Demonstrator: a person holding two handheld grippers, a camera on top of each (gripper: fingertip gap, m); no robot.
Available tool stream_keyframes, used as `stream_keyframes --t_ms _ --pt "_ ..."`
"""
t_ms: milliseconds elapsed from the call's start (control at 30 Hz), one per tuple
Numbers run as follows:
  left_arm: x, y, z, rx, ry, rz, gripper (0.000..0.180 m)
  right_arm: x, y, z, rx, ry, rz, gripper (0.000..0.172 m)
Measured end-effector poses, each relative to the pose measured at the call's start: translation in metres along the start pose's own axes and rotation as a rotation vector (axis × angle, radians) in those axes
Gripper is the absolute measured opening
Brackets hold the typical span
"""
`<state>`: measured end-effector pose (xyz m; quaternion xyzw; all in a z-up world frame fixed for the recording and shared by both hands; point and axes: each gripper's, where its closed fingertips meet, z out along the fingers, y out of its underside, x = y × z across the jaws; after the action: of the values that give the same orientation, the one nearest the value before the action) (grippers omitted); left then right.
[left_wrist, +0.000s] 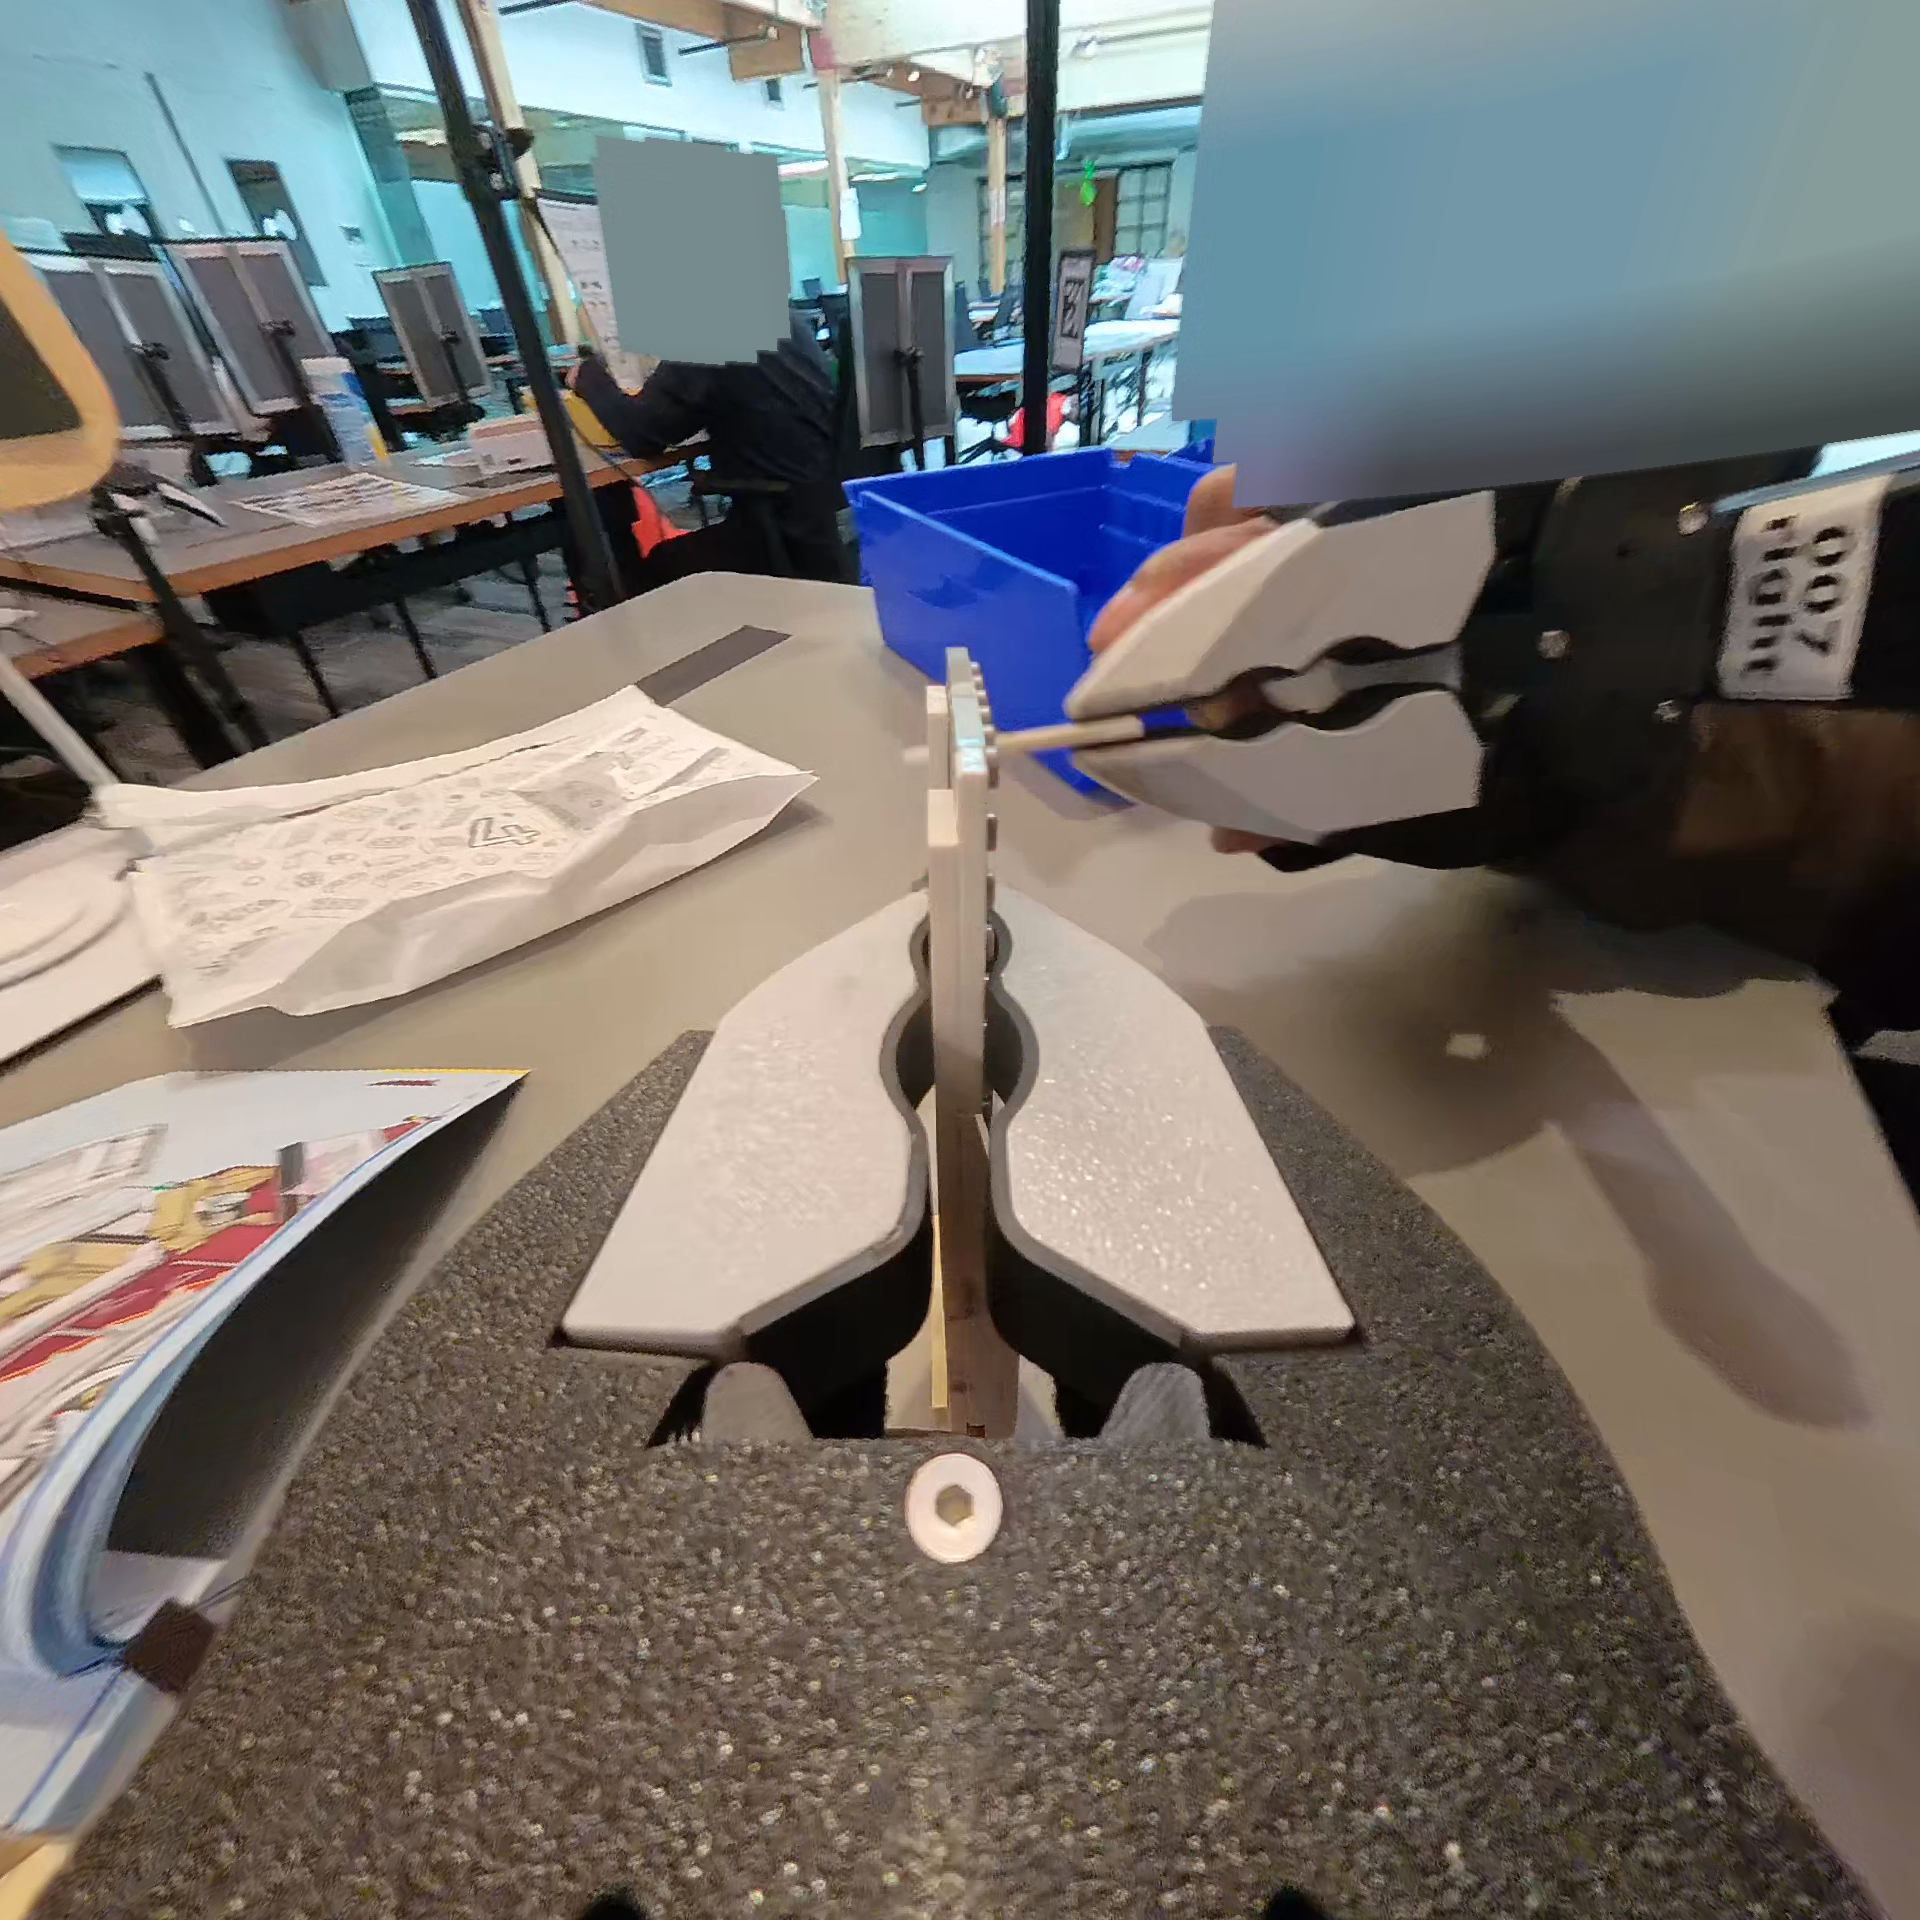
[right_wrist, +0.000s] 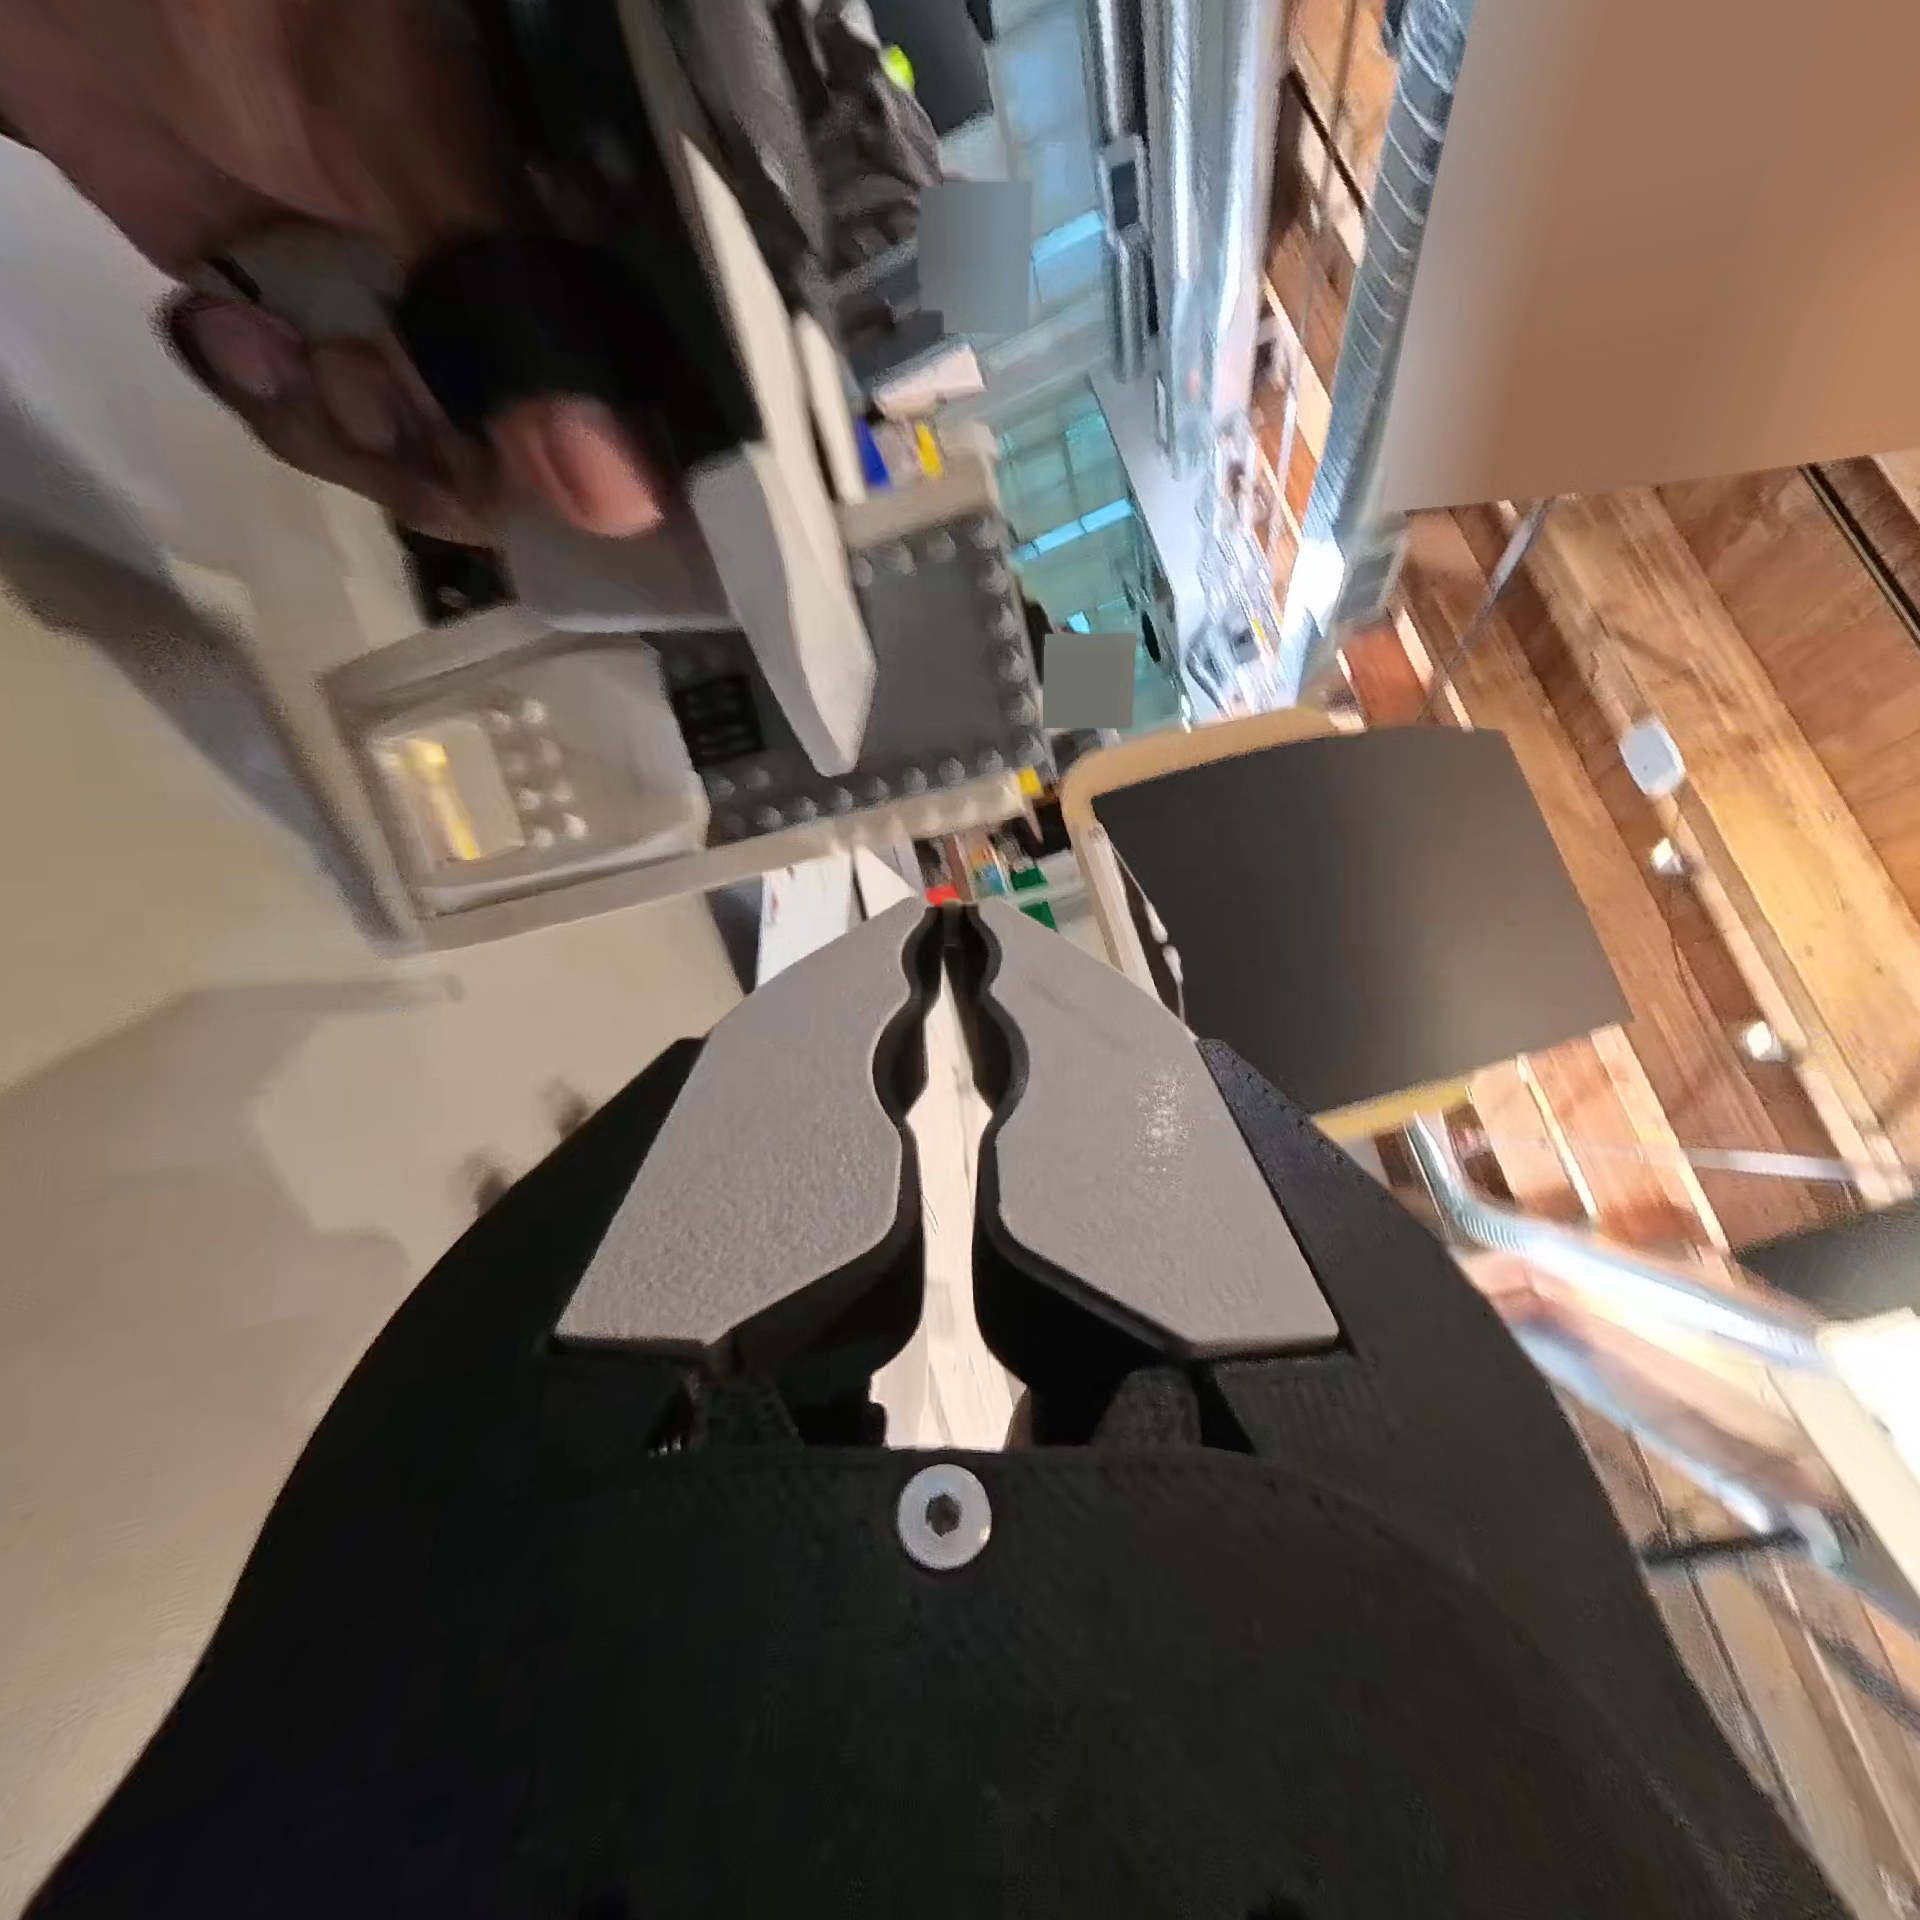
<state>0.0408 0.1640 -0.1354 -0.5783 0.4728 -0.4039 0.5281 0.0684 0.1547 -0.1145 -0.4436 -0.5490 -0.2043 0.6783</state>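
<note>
The left claw (left_wrist: 961, 935) is clamped on a pale studded plate assembly (left_wrist: 961, 810), standing it on edge, long axis up from the fingertips, studs facing right. From the right, the right claw (left_wrist: 1075, 732) is pinched on a thin pale rod (left_wrist: 1049, 736) lying crosswise, its tip at the plate's upper studs. A blue bin (left_wrist: 987, 561) sits on the worktop (left_wrist: 1299, 935) behind; a paper bag (left_wrist: 436, 842) lies left.

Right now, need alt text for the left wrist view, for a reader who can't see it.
The left hand-held gripper clamps a flat studded grey plate assembly upright on edge, while the right hand-held gripper holds a thin pale rod to its studded side. Behind them, on the grey table, are a blue bin and a printed paper bag.
</note>
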Motion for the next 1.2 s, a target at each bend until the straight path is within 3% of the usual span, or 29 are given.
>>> stream_keyframes --t_ms 167,300,433,533,667,833,967,1200 --pt "0.001 0.002 0.001 0.015 0.034 -0.056 0.004 0.065 0.065 -0.010 -0.343 0.334 0.127 0.002" --pt "0.000 0.003 0.001 0.016 0.043 -0.078 0.004 0.123 0.133 -0.060 -0.609 0.586 0.243 0.003" --pt "0.001 0.004 0.002 0.015 0.056 -0.099 0.004 0.139 0.200 -0.110 -0.849 0.661 0.389 0.005" --pt "0.004 0.005 0.003 0.012 0.077 -0.128 0.004 0.135 0.215 -0.115 -0.886 0.635 0.427 0.016" --pt "0.008 0.005 0.004 0.011 0.121 -0.186 0.004 0.122 0.181 -0.081 -0.715 0.507 0.377 0.019" --pt "0.017 0.000 0.003 0.036 0.222 -0.304 0.004 0.067 0.092 -0.025 -0.326 0.186 0.256 0.015" --pt "0.025 0.001 0.004 0.039 0.315 -0.412 0.004 0.025 0.043 -0.007 -0.135 -0.022 0.374 0.012" --pt "0.031 -0.001 0.003 0.056 0.416 -0.522 0.004 -0.001 0.016 -0.004 0.035 -0.241 0.675 0.013"
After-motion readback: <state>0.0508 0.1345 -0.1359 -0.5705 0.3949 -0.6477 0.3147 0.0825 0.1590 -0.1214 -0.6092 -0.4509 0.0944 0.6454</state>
